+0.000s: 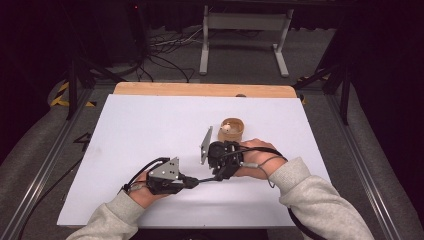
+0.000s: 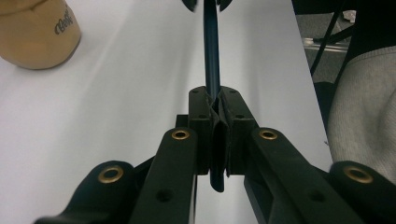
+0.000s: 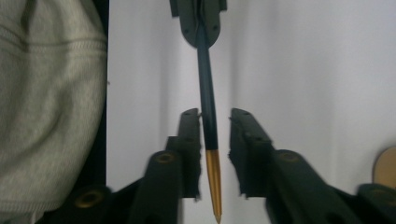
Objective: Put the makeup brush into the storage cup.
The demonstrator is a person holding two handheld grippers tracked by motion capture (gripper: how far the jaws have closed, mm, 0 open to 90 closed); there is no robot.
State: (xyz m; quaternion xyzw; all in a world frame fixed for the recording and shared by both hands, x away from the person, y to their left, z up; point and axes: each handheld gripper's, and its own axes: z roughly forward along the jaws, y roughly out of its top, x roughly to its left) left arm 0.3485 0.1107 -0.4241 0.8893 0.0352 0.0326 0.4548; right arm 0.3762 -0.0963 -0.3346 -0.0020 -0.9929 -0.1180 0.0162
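Your left claw [image 2: 215,109] is clamped tight on the dark end of the pen [image 3: 206,100], holding it just off the white tabletop [image 1: 150,125]. Look along the right gripper view: the pen's long axis runs straight from the left claw at the top down between your right claw's [image 3: 215,122] jaws, gold tip toward the camera. Those jaws stand apart now, pads off the barrel, though the barrel lies nearly against one of them and there's a clear gap to the other.

From above, the two claws face each other tip to tip in front of you, the pen a short bridge between them, left claw [image 1: 189,181] low and near your body, right claw [image 1: 216,170] a touch farther out. The small wooden cup [image 1: 231,129] sits just beyond your right hand [image 1: 252,157], well apart from the pen.

So the pen belongs to the left hand alone right now, I'd say. Whatever comes next turns on that shared line: pull the right claw straight back along the barrel and it should slide free cleanly; swing sideways and a jaw could knock the gold tip.
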